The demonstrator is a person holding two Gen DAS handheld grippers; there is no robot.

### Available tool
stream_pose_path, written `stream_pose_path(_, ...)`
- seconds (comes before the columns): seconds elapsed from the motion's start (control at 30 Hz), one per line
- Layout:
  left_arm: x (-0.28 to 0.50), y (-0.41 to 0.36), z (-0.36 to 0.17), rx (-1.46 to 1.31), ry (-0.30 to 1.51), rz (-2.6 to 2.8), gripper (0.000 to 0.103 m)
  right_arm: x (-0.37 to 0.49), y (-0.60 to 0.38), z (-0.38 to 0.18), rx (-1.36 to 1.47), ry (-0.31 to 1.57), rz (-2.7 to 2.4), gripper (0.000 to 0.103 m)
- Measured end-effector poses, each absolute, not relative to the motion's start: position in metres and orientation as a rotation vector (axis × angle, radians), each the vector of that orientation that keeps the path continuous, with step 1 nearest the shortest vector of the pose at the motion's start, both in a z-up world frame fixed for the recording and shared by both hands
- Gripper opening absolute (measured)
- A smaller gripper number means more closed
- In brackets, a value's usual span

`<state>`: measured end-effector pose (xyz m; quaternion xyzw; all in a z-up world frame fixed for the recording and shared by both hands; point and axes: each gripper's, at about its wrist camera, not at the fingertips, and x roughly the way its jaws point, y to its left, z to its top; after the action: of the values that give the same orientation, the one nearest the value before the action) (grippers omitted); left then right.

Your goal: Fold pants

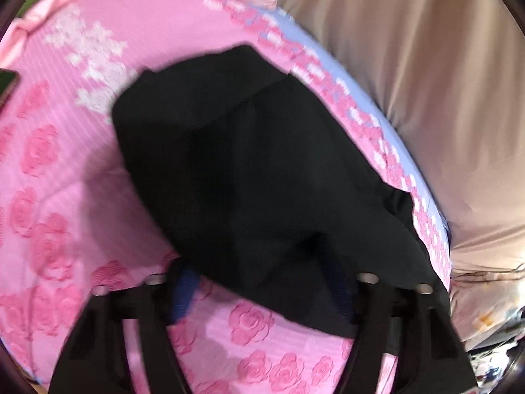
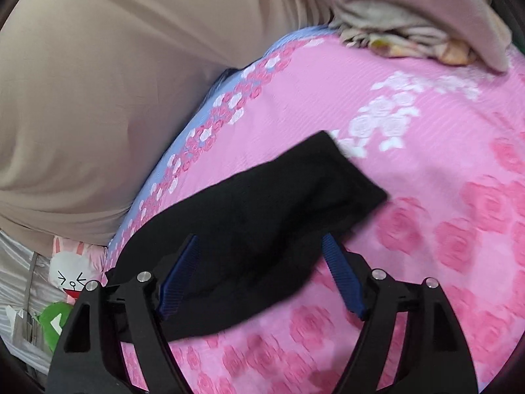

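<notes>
The black pants (image 1: 256, 170) lie folded in a compact bundle on a pink rose-patterned bedcover (image 1: 59, 197). In the left wrist view my left gripper (image 1: 262, 295) is open, its blue-padded fingers (image 1: 183, 292) wide apart, and the near edge of the pants drapes over and between them, hiding the right pad. In the right wrist view the pants (image 2: 262, 216) lie across the bedcover (image 2: 443, 164). My right gripper (image 2: 259, 279) is open, its blue pads (image 2: 341, 272) spread on either side of the near part of the pants.
A person in beige clothing (image 1: 426, 82) stands close along the bed's edge, also in the right wrist view (image 2: 98, 82). A dark phone (image 1: 8, 82) lies at the far left. Pillows and crumpled cloth (image 2: 410, 32) sit at the bed's far end. A cartoon rabbit toy (image 2: 72, 269) is beside the bed.
</notes>
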<state>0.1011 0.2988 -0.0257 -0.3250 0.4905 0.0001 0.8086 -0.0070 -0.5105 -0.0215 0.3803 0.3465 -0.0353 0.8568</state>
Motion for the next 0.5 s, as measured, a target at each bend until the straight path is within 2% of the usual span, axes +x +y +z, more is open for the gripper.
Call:
stream_pose_path(0.03, 0.106, 0.297, -0.021, -0.681, 1.043, -0.019, 0.028, 0.007, -0.507, -0.013, 0.739, 0.741, -0.092, 0.027)
stream_pose_path(0.07, 0.106, 0.296, -0.017, -0.662, 1.039, -0.022, 0.021, 0.014, -0.505, -0.001, 0.713, 0.73, -0.09, 0.008)
stream_pose_path(0.1, 0.107, 0.297, -0.01, -0.645, 1.038, -0.015, 0.011, 0.015, -0.504, 0.016, 0.708, 0.686, -0.068, 0.008)
stream_pose_path(0.13, 0.107, 0.299, -0.002, -0.64, 1.04, -0.021, 0.008, 0.011, -0.503, 0.044, 0.701, 0.607, -0.025, 0.008)
stream_pose_path(0.23, 0.105, 0.309, 0.003, -0.649, 1.068, -0.047, 0.007, -0.013, -0.499, 0.095, 0.589, 0.495, 0.018, 0.007)
stream_pose_path(0.3, 0.103, 0.311, -0.005, -0.622, 1.096, -0.045, 0.007, -0.015, -0.505, 0.077, 0.529, 0.585, -0.055, 0.008)
stream_pose_path(0.4, 0.101, 0.309, -0.021, -0.587, 1.106, -0.053, 0.01, -0.004, -0.522, -0.006, 0.532, 0.85, -0.14, 0.008)
stream_pose_path(0.43, 0.102, 0.308, -0.023, -0.585, 1.102, -0.052, 0.011, -0.005, -0.525, -0.028, 0.545, 0.889, -0.16, 0.013)
stream_pose_path(0.5, 0.102, 0.306, -0.022, -0.568, 1.094, -0.035, 0.012, -0.014, -0.528, -0.035, 0.587, 0.837, -0.163, 0.016)
